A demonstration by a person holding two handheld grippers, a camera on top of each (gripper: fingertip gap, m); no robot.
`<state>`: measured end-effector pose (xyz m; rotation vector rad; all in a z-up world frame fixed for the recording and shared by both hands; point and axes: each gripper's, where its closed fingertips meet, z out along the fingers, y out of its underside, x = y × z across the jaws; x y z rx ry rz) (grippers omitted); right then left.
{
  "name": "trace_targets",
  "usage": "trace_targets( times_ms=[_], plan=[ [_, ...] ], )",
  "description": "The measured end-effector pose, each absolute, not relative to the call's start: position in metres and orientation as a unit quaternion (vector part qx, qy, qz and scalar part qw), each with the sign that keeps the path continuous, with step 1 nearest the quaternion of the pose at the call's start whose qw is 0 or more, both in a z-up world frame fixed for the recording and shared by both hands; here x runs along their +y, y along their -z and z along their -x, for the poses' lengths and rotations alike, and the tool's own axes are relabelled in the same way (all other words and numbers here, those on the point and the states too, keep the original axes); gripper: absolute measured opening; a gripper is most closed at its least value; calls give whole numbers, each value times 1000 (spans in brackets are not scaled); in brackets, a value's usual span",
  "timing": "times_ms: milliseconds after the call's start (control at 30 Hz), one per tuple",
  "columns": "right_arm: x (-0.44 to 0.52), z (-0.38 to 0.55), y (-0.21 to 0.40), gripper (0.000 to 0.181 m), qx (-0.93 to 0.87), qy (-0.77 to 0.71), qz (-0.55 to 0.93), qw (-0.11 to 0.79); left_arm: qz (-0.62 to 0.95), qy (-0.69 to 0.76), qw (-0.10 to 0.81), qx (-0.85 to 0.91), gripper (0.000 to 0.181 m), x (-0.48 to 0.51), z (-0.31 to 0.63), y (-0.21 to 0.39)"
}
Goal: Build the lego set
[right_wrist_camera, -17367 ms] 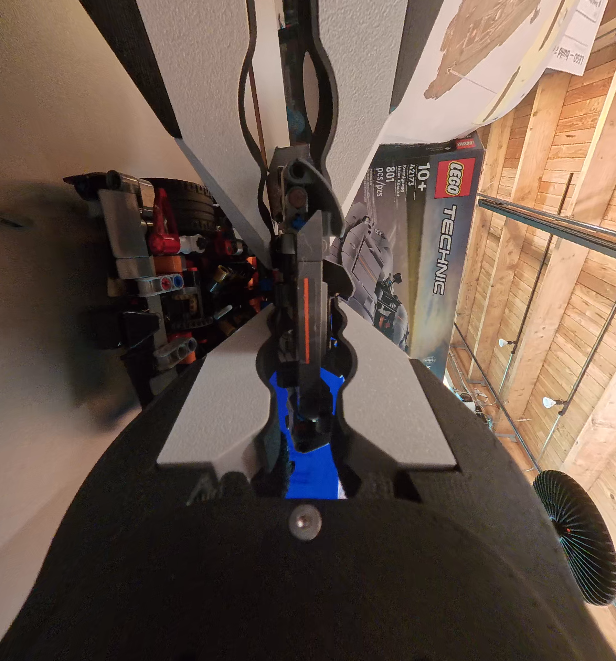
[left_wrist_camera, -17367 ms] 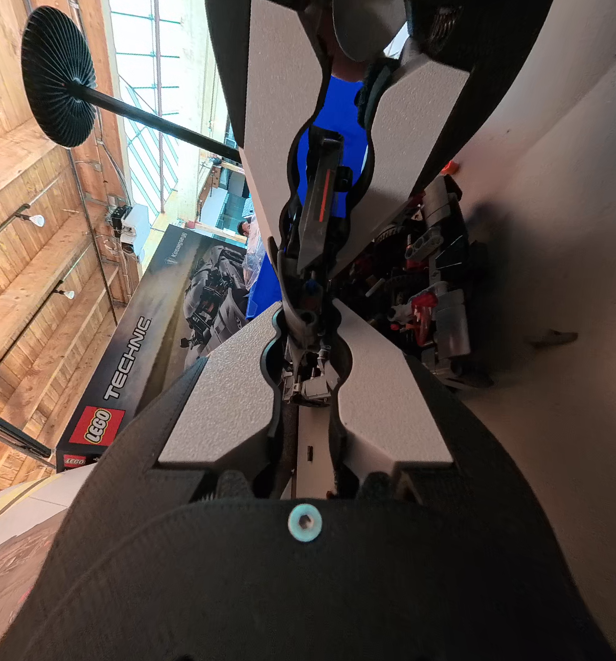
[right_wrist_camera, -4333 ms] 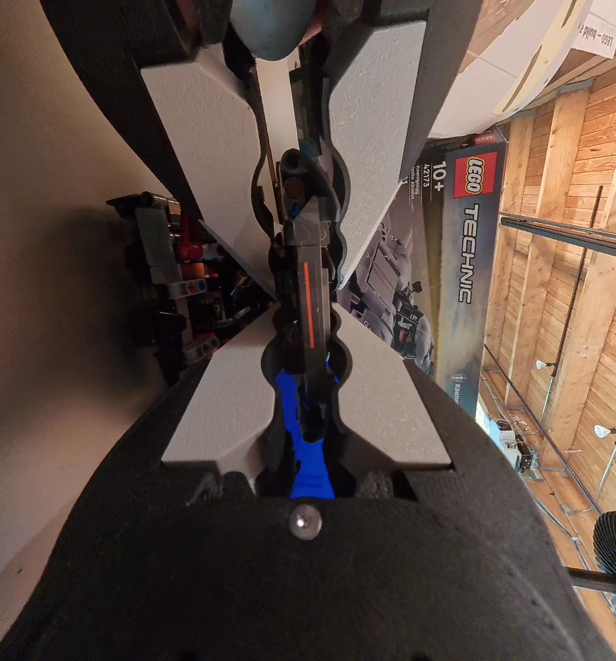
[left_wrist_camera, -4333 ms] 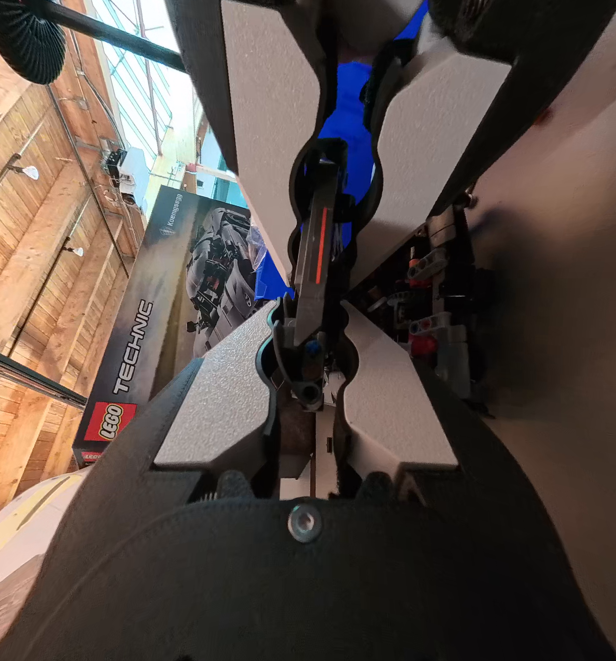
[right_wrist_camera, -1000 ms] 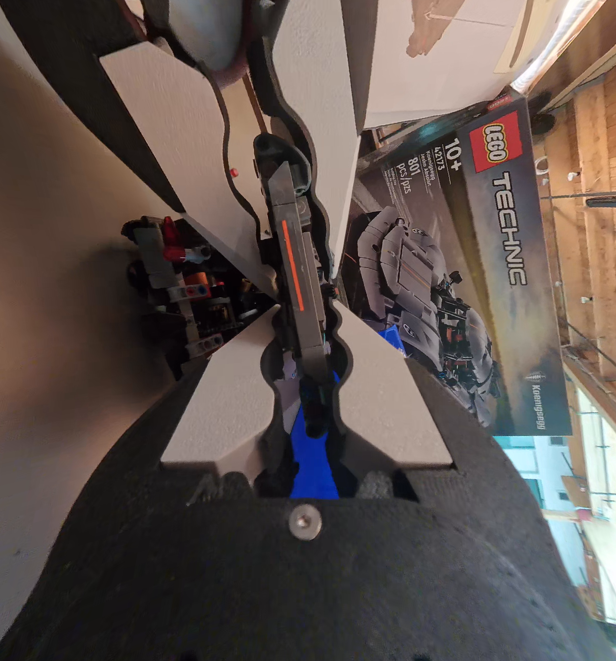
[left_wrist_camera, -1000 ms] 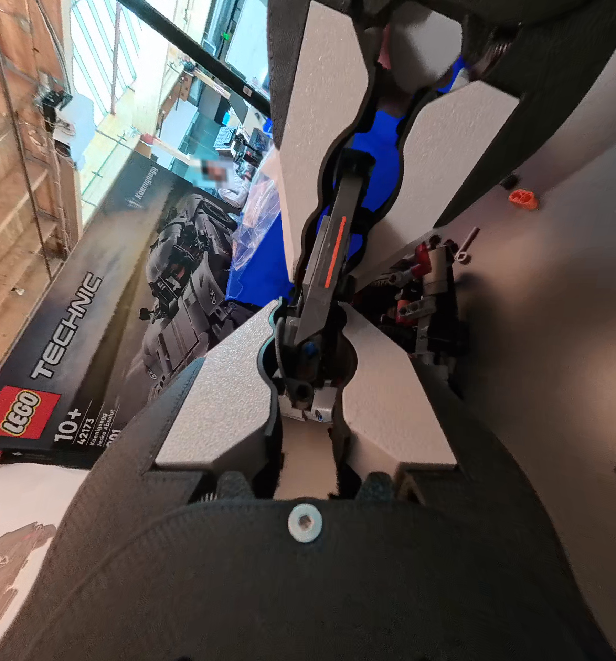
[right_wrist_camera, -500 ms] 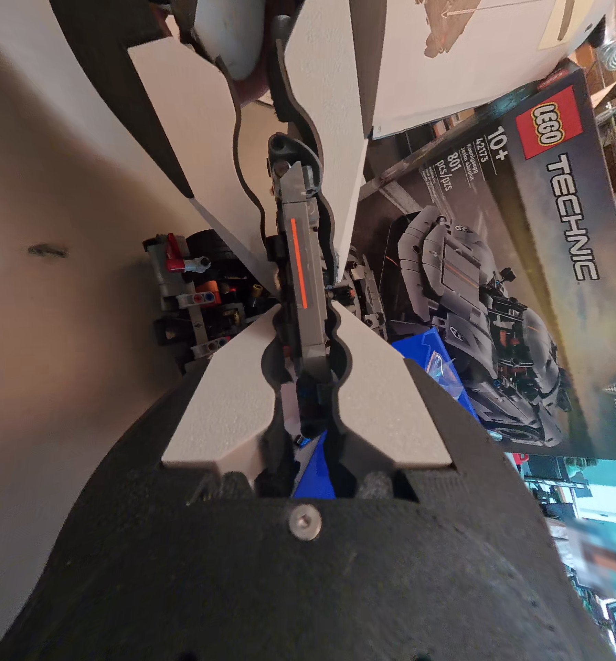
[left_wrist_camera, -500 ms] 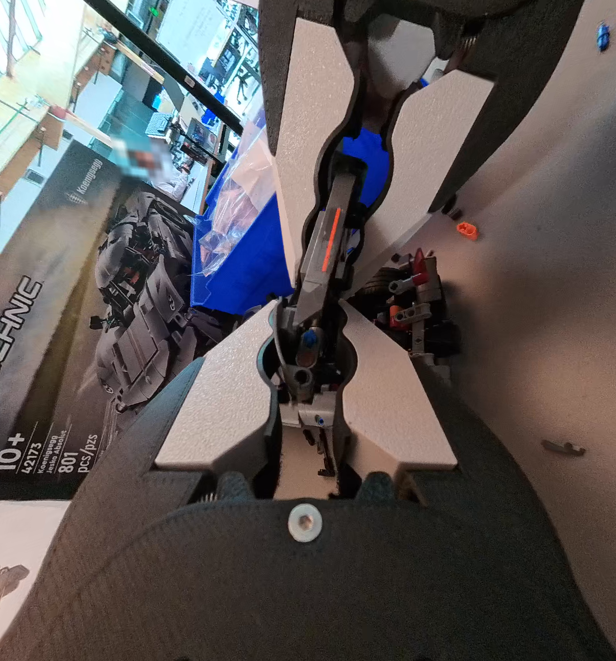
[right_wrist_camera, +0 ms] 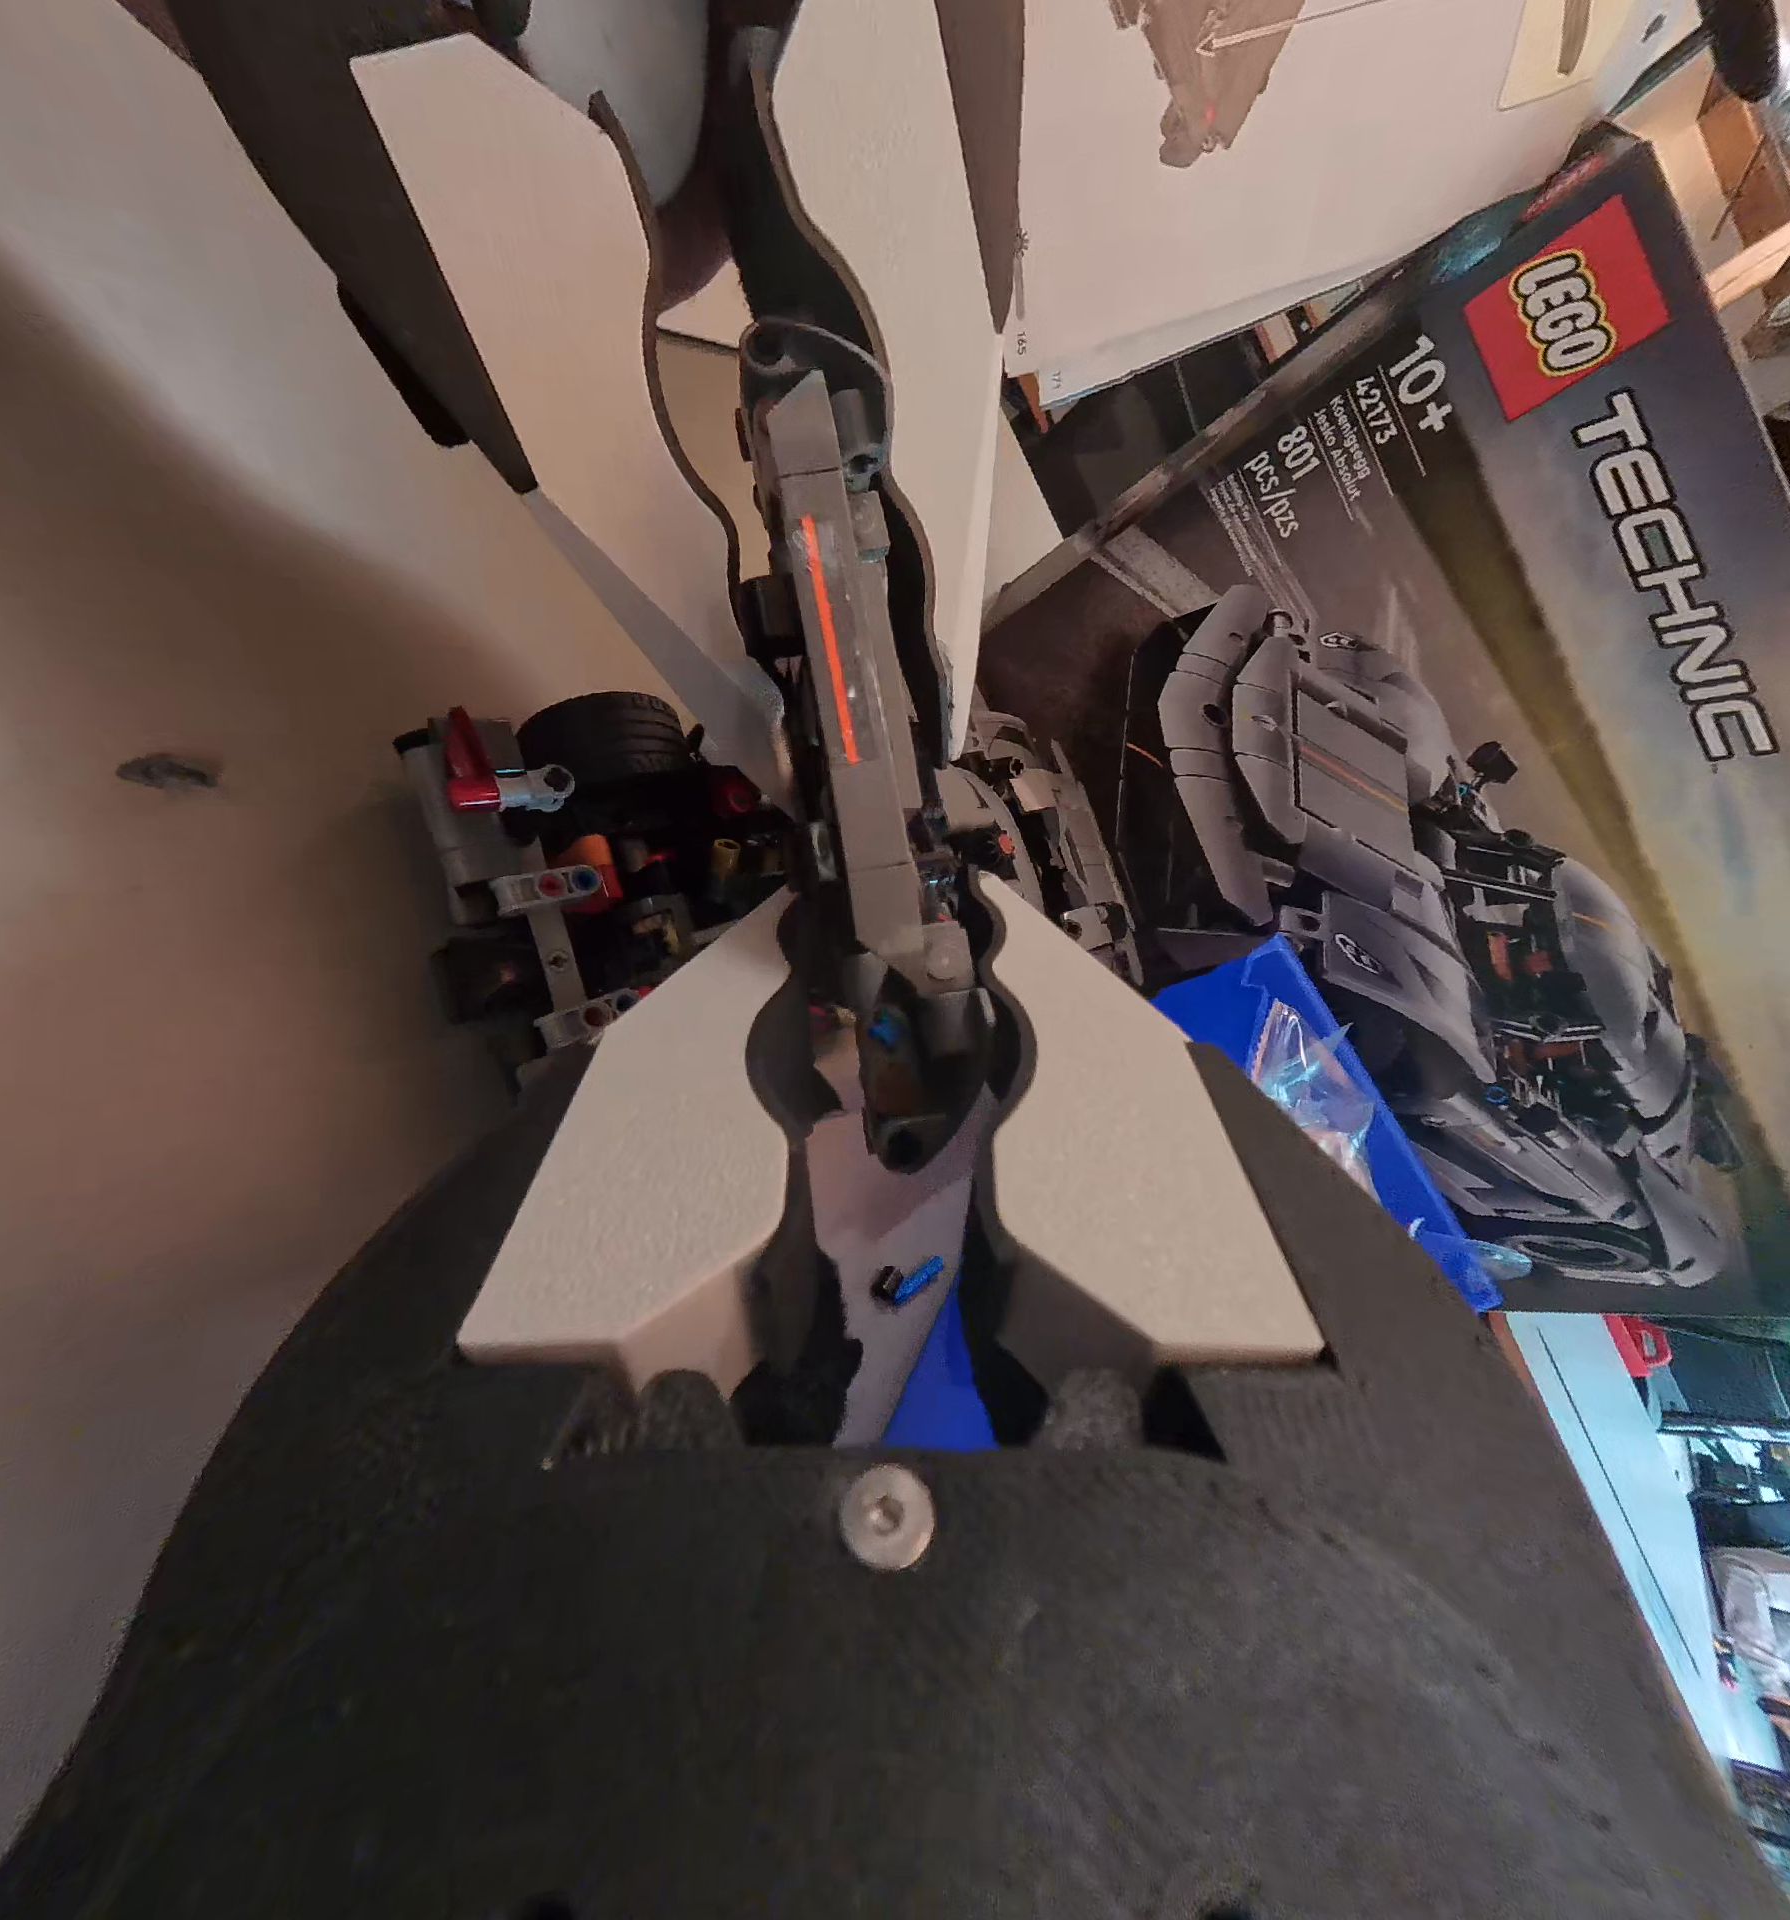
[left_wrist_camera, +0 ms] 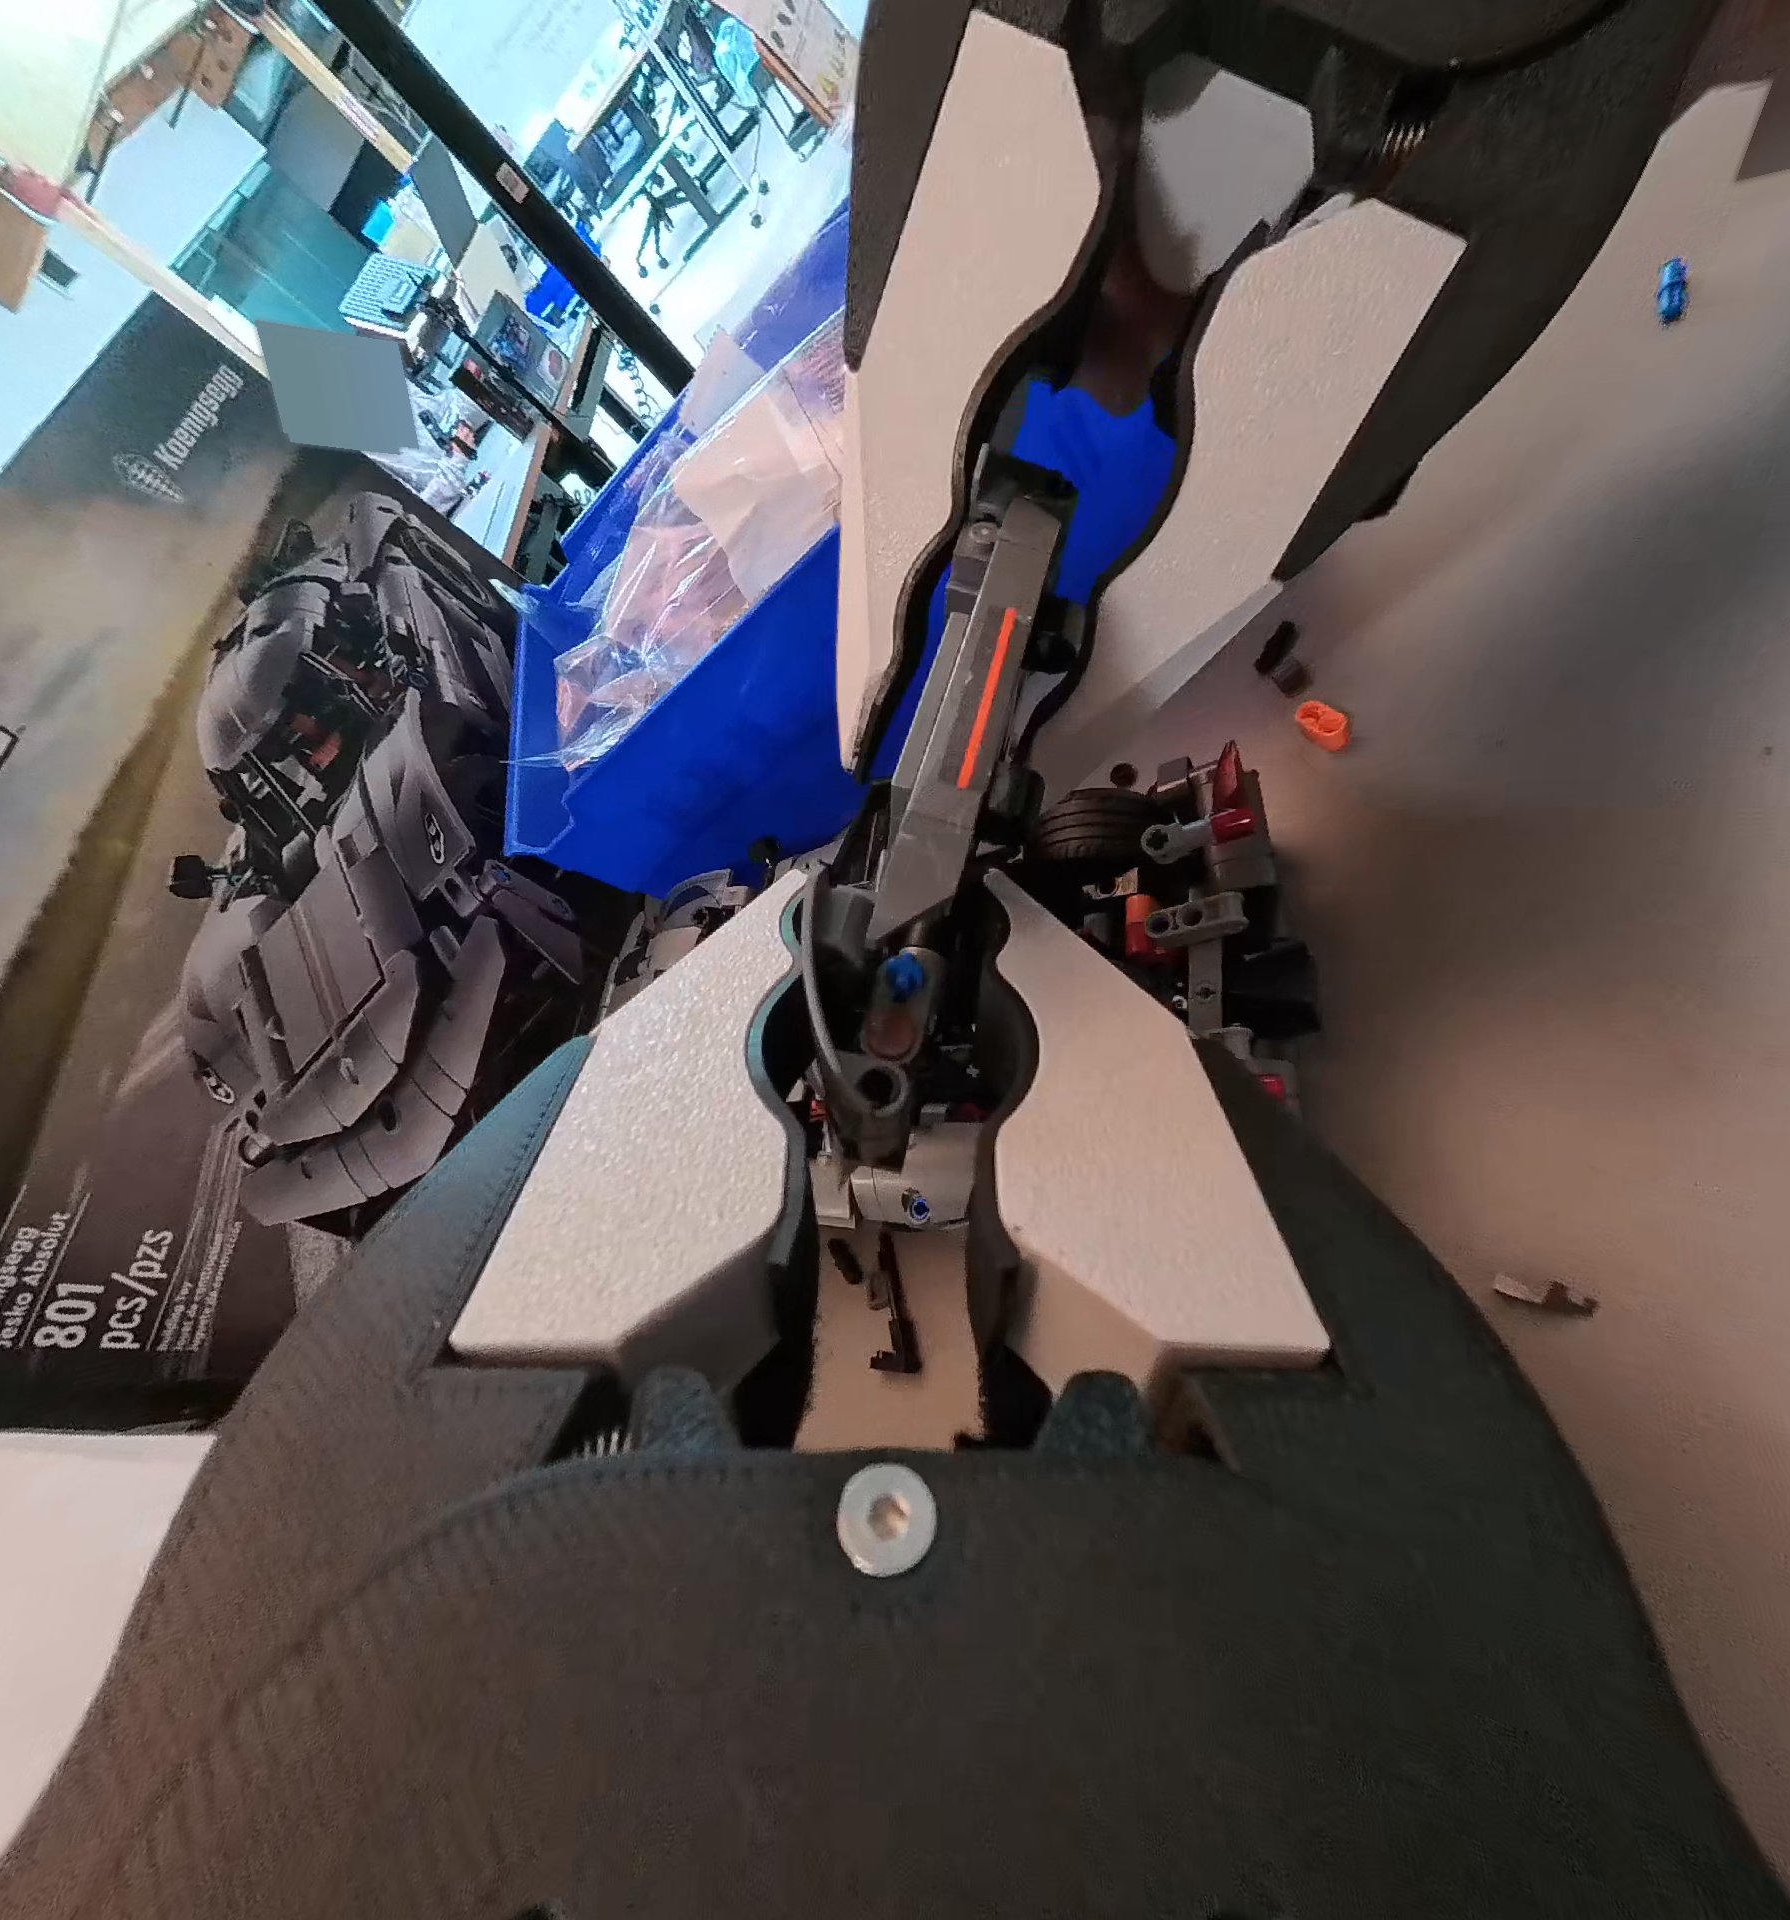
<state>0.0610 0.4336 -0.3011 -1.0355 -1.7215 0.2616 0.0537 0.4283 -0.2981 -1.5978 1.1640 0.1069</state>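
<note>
2 grippers are clamped on 1 grey panel assembly (left_wrist_camera: pixel 964 717), marked with an orange stripe: the left gripper (left_wrist_camera: pixel 891 894) is closed on its pinned end and the right gripper (right_wrist_camera: pixel 886 904) on the opposite end, so the piece is held in the air between them. Compared with 1 second ago, both views have been tilted, and more of the table (left_wrist_camera: pixel 1545 935) is seen beneath the panel. From this it is judged that the panel is being turned for fitting and has not yet been joined to the part-built car (right_wrist_camera: pixel 558 831), which lies on the table beyond the fingers. 1 orange piece (left_wrist_camera: pixel 1322 724) lies loose near it. Farther off, a blue bin (left_wrist_camera: pixel 683 727) with clear bags is seen, then the set's box (right_wrist_camera: pixel 1493 727) along the table's far edge, printed with a red logo, lettering and numbers, beside an open instruction booklet (right_wrist_camera: pixel 1182 156).
</note>
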Motion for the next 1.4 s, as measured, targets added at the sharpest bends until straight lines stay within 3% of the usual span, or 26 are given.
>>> trace_targets(
  times_ms=[167, 867, 1167, 1400],
  plan=[
    [434, -60, 307, 16, -727, -96, 426, 530, 674, -47, 548, 493, 25, 429, -53, 302],
    [435, -64, 309, 16, -732, -91, 430, 521, 666, -101, 527, 518, 25, 432, -42, 315],
    [432, -66, 312, 17, -752, -15, 347, 561, 663, -128, 516, 528, 27, 434, -39, 323],
    [429, -69, 317, 17, -761, 13, 326, 561, 643, -141, 524, 540, 39, 428, -42, 324]
  ],
)
